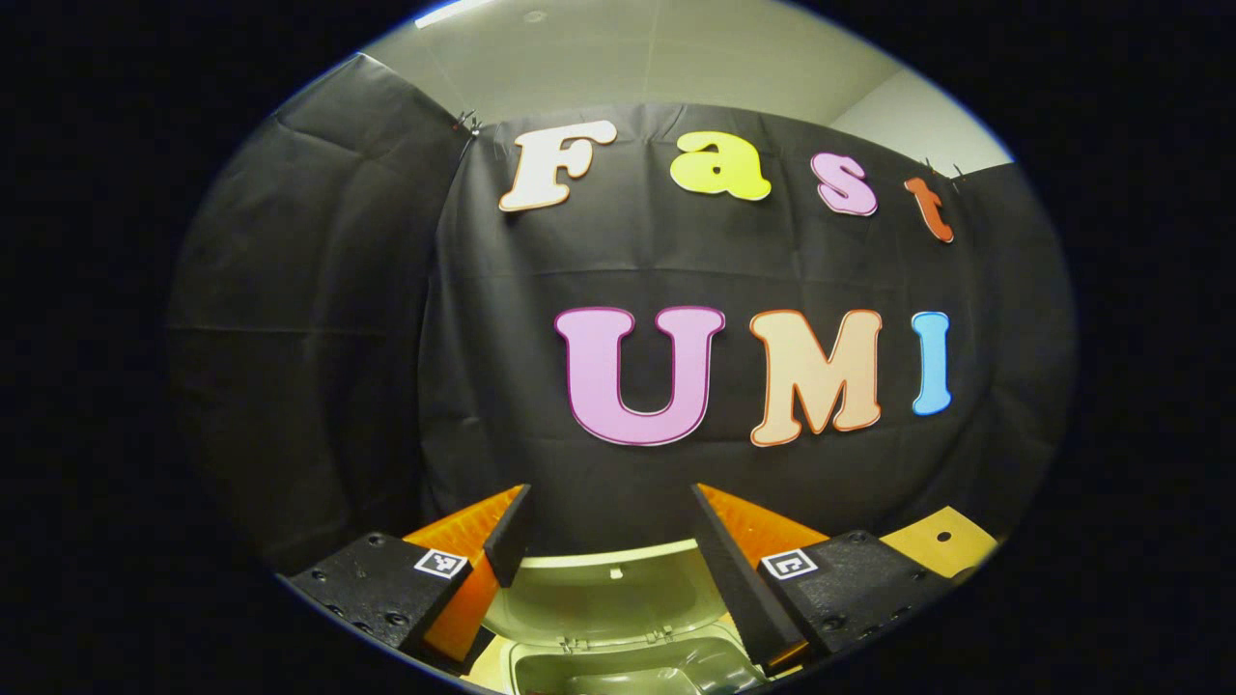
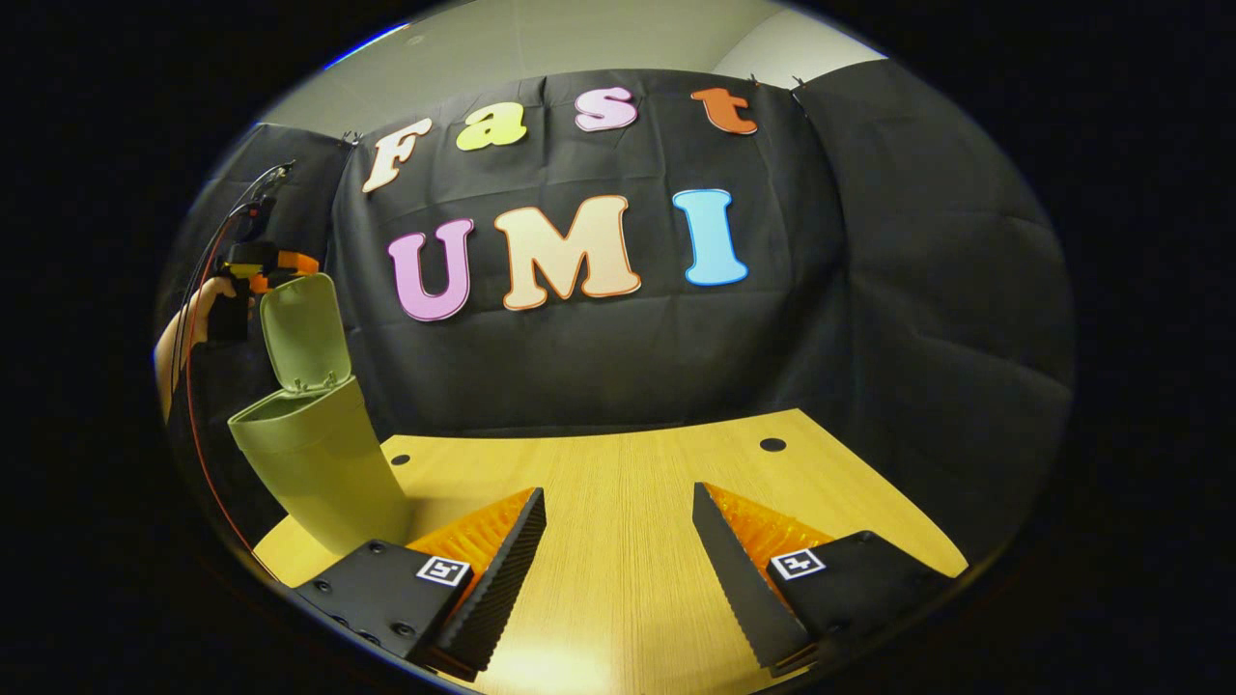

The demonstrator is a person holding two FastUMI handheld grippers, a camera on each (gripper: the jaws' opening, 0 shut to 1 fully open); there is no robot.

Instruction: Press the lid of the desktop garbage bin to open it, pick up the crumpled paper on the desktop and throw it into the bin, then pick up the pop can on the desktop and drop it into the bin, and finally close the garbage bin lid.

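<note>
The olive-green garbage bin (image 2: 314, 463) stands at the table's left end with its lid (image 2: 301, 333) swung up and open. In the left gripper view my left gripper (image 1: 610, 541) hovers open right above the bin's mouth (image 1: 618, 666), and the raised lid (image 1: 603, 598) stands just beyond the fingers. Something pale lies inside the bin; what it is I cannot tell. From the right gripper view the left gripper (image 2: 253, 265) and the hand holding it are behind the lid's top. My right gripper (image 2: 618, 526) is open over bare tabletop, with nothing between its fingers.
The wooden table (image 2: 657, 483) has small dark holes near its back edge (image 2: 772, 445). Black cloth walls close off the back and both sides. A red cable (image 2: 193, 386) hangs down at the far left behind the bin.
</note>
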